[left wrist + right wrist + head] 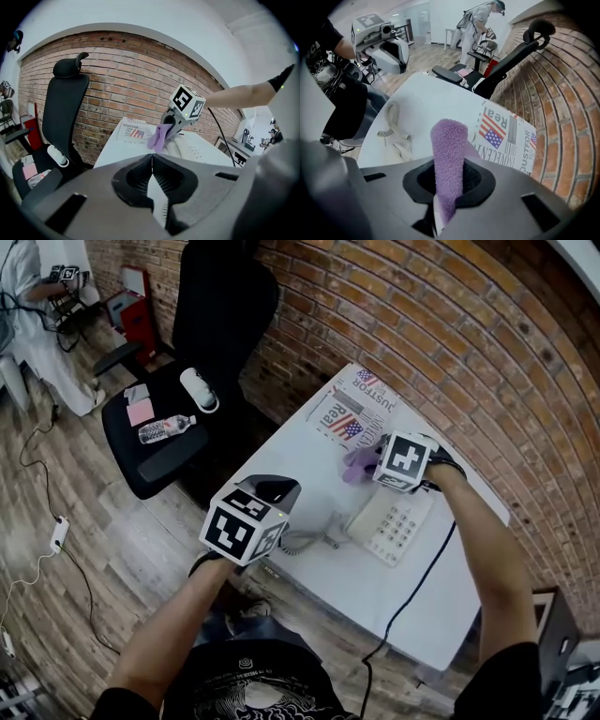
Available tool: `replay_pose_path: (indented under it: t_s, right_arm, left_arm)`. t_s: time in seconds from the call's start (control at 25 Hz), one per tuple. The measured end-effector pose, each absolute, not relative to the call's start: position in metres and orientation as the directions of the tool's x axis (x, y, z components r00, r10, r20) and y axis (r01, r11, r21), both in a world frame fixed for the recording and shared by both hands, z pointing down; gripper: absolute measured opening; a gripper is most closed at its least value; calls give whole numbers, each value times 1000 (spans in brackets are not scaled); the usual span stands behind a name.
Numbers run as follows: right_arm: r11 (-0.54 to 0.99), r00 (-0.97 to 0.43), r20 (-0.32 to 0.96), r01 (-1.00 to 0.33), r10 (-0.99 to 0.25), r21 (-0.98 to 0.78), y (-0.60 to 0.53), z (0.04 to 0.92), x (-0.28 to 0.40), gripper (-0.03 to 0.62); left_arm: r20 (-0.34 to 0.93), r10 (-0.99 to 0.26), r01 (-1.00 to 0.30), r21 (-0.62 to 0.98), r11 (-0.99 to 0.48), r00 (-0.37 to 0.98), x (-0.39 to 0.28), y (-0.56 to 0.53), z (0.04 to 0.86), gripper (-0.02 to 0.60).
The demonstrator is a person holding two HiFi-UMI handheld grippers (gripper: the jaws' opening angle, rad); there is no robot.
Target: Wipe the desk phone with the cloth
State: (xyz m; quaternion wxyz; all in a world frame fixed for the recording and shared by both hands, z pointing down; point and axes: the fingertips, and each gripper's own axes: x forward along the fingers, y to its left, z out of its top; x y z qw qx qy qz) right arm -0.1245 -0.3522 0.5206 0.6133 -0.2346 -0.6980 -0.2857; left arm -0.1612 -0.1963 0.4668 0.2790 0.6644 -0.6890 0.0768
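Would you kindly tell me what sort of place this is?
Most likely an office or a studio workspace: a white push-button desk phone sits on a white rectangular table, a black high-backed office chair stands beside it, and a red brick wall runs behind.

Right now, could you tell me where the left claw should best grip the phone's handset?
Probably the handset at its middle bar, from above, left claw across it: it lies flat along the phone's left side, curly cord trailing toward you.

Black tee (291, 667) w/ white print (246, 692), black gloves (449, 465). Left gripper (151, 164), right gripper (449, 187): grey, white cubes (405, 460) w/ black sq. markers. Black cable (412, 592), right side.
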Motion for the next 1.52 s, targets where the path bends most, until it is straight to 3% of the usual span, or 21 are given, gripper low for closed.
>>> replay_pose_path:
  t_s: [0.68, 1.52]
  right_arm:
    - [764, -114, 993, 641, -8, 80, -302, 527, -102, 44]
    - [903, -205, 979, 418, -8, 95, -239, 537, -78, 44]
  left_arm:
    - [486, -869, -952, 297, 70, 88, -145, -158, 472, 9]
    - [490, -849, -946, 323, -34, 197, -132, -97, 476, 9]
